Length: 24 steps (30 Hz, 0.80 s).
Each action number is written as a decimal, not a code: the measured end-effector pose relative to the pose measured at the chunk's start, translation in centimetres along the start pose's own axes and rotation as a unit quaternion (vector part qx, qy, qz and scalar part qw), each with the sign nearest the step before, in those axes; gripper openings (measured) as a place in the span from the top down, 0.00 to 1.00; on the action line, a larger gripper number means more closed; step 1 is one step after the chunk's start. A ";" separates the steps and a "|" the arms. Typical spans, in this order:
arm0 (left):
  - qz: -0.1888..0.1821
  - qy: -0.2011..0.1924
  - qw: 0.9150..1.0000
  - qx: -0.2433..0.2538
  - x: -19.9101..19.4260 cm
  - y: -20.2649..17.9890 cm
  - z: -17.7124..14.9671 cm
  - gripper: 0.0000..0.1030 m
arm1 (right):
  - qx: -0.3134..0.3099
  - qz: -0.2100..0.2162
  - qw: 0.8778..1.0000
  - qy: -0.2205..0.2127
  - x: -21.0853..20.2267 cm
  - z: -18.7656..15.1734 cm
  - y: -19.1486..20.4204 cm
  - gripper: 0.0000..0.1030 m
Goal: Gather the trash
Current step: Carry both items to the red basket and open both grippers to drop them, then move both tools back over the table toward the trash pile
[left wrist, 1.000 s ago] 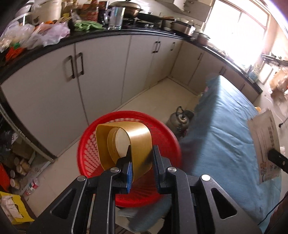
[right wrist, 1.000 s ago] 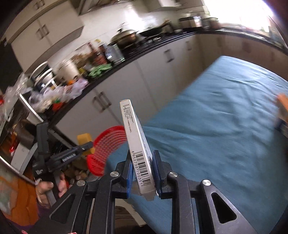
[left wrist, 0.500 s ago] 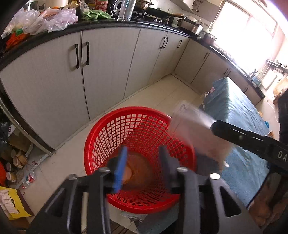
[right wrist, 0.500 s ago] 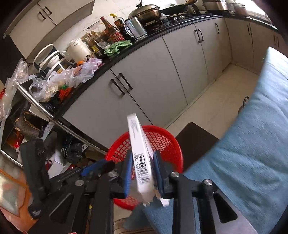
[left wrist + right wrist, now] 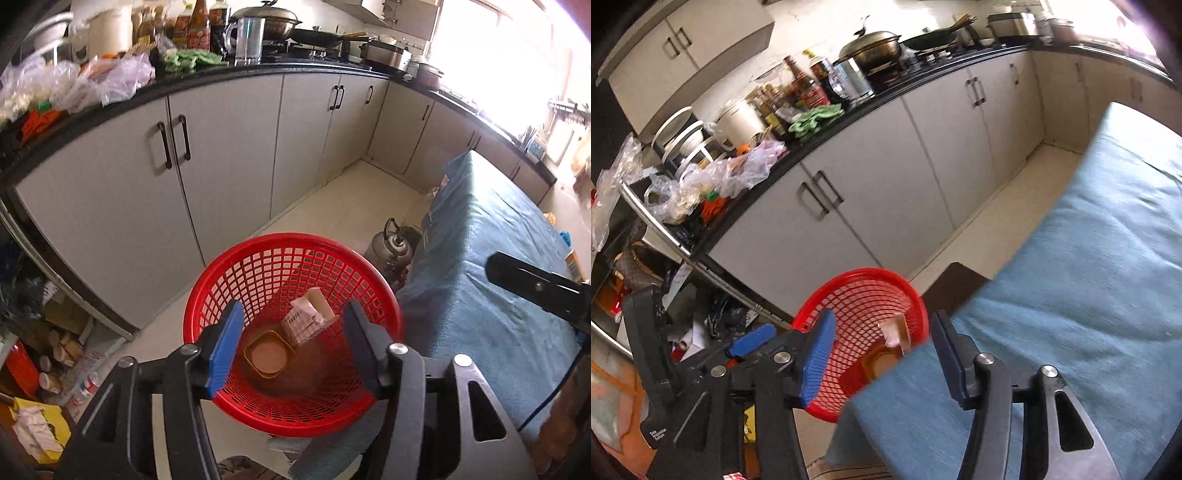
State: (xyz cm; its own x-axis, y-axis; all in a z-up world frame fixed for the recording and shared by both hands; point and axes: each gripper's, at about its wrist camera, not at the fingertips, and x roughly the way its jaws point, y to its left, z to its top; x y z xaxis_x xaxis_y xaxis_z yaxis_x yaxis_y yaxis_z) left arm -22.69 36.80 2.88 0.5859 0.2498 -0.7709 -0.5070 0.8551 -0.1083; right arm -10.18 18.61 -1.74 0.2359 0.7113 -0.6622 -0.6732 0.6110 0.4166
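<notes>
A red mesh basket (image 5: pixel 236 295) stands on the floor beside the blue-covered table (image 5: pixel 491 258). Inside it lie a gold cup (image 5: pixel 266 356) and a white printed box (image 5: pixel 306 320). My left gripper (image 5: pixel 291 347) is open and empty, right above the basket. My right gripper (image 5: pixel 882 354) is open and empty, over the table's corner (image 5: pixel 1071 280) next to the basket (image 5: pixel 849 295). The box (image 5: pixel 895 330) and the cup (image 5: pixel 881 362) show in the basket in the right wrist view. The left gripper's body (image 5: pixel 701 369) shows at the lower left of that view.
Grey cabinets (image 5: pixel 229 162) under a black counter with bags, bottles and pots line the far side. A metal kettle (image 5: pixel 393 245) sits on the floor by the table. Clutter (image 5: pixel 44 332) lies on the floor at left. The right gripper's body (image 5: pixel 535 286) reaches in at right.
My left gripper opened and the gold cup dropped into the basket. My right gripper swung over the basket, opened and let the white box fall in.
</notes>
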 end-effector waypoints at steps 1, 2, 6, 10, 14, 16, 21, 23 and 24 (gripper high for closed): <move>0.003 -0.002 1.000 0.003 -0.1 -0.3 0.1 0.43 | 0.004 -0.003 1.000 -0.002 -0.3 -0.1 -0.3 0.43; 0.009 -0.006 1.000 0.009 -0.3 -0.7 0.1 0.43 | 0.010 -0.008 1.000 -0.006 -0.9 -0.3 -0.8 0.43; 0.033 -0.016 0.999 0.032 -1.0 -2.3 0.1 0.40 | 0.024 -0.025 0.999 -0.027 -3.1 -1.1 -2.3 0.42; 0.052 -0.030 0.997 0.054 -2.0 -4.1 -0.2 0.38 | 0.034 -0.039 0.997 -0.050 -5.7 -1.9 -3.6 0.38; 0.063 -0.040 0.994 0.074 -3.0 -6.0 -0.4 0.37 | 0.041 -0.051 0.995 -0.070 -8.2 -2.8 -4.8 0.37; 0.068 -0.047 0.993 0.087 -3.5 -7.2 -0.6 0.36 | 0.045 -0.056 0.994 -0.078 -9.3 -3.3 -5.3 0.36; 0.070 -0.056 0.990 0.111 -4.6 -9.9 -1.1 0.35 | 0.064 -0.064 0.991 -0.096 -12.1 -4.8 -7.2 0.35; 0.070 -0.060 0.988 0.122 -5.0 -11.1 -1.3 0.34 | 0.071 -0.068 0.990 -0.104 -13.2 -5.4 -8.0 0.34; 0.069 -0.062 0.987 0.128 -5.2 -11.7 -1.3 0.34 | 0.074 -0.070 0.989 -0.107 -13.6 -5.6 -8.2 0.34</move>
State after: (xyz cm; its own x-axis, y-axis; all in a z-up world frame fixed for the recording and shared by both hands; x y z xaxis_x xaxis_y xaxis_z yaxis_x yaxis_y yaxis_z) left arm -20.66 24.85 7.34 0.6042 0.4119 -0.6821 -0.4199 0.8921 0.1668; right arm -11.78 2.01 0.37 0.4725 0.6645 -0.5789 -0.5183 0.7408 0.4273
